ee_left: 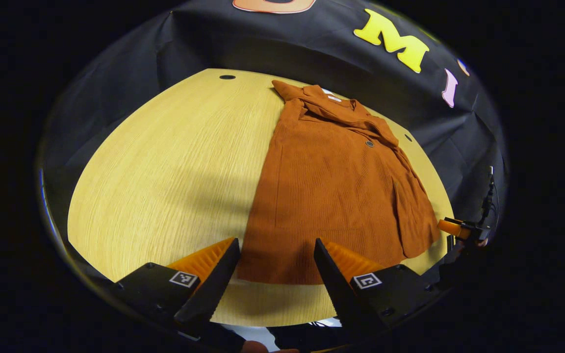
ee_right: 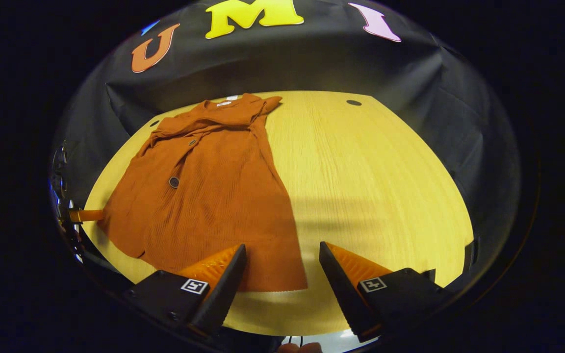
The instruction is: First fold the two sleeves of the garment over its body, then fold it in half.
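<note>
I see the shirt [ee_left: 331, 191] flat on the bench [ee_left: 174, 166] | sleeves lie over its body | my left tool [ee_left: 275, 274] wide apart, holding nothing | my right tool [ee_right: 282, 277] wide apart too

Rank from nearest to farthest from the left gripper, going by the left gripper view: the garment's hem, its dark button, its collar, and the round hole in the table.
1. Hem of the rust garment: just ahead, between the open fingers of the left gripper.
2. Dark button: mid-garment, to the right.
3. Collar: far end, near the cloth wall.
4. Table hole: far edge, left; close to the collar's distance, so this order is tentative.
</note>
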### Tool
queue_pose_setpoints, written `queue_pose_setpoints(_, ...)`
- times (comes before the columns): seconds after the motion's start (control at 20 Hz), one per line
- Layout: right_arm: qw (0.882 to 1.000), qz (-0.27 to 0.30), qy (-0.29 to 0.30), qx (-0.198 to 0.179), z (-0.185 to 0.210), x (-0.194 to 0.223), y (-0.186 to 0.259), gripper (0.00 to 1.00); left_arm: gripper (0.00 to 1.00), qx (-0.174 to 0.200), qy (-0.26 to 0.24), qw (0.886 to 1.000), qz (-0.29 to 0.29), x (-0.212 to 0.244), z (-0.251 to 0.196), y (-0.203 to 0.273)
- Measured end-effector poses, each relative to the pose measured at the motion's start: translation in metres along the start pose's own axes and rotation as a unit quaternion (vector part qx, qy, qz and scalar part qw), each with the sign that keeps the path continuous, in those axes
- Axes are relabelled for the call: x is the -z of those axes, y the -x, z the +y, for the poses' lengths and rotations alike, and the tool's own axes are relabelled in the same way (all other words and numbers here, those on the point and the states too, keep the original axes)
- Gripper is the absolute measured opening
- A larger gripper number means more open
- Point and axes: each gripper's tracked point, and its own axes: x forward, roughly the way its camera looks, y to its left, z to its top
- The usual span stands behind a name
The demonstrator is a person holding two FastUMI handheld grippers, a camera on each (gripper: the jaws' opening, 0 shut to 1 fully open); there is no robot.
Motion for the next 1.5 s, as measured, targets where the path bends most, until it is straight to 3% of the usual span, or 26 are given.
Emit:
queue_pose_setpoints(0.3,1.000,0.022,0.019,-0.006,0.011,0.009,-0.010,0.94,0.97,0.022,-0.011,1.000,0.019,0.012,-0.020,-0.003)
queue_pose_setpoints(0.45,0.999,0.034,0.000,-0.023,0.022,0.007,-0.012,0.42,0.53,0.025,0.003,0.999,0.021,0.014,-0.028,-0.007)
queue_pose_setpoints(0.5,0.999,0.039,-0.011,-0.025,0.022,0.005,-0.015,0.25,0.53,0.011,0.000,1.000,0.023,0.014,-0.024,-0.010)
queue_pose_setpoints(0.55,0.998,0.048,-0.021,-0.031,0.023,0.005,-0.015,0.07,0.38,0.003,0.004,1.000,0.023,0.014,-0.020,-0.010)
queue_pose_setpoints(0.6,0.997,0.051,-0.037,-0.036,0.024,0.002,-0.013,0.07,0.22,-0.001,0.007,1.000,0.027,0.012,-0.021,-0.009)
queue_pose_setpoints(0.65,0.997,0.054,-0.047,-0.040,0.023,0.000,-0.012,0.01,0.07,-0.003,0.002,1.000,0.028,0.011,-0.024,-0.009)
queue_pose_setpoints(0.95,0.994,-0.002,-0.079,-0.075,0.028,-0.068,0.018,0.01,0.03,0.021,-0.027,0.999,-0.021,-0.040,-0.047,0.019)
queue_pose_setpoints(1.35,0.983,-0.097,-0.094,-0.121,0.032,-0.205,0.056,0.01,0.03,0.057,-0.045,0.991,-0.113,-0.172,-0.081,0.058)
queue_pose_setpoints(1.5,0.980,-0.131,-0.057,-0.136,0.040,-0.269,0.056,0.01,0.03,0.072,-0.047,0.989,-0.120,-0.224,-0.095,0.055)
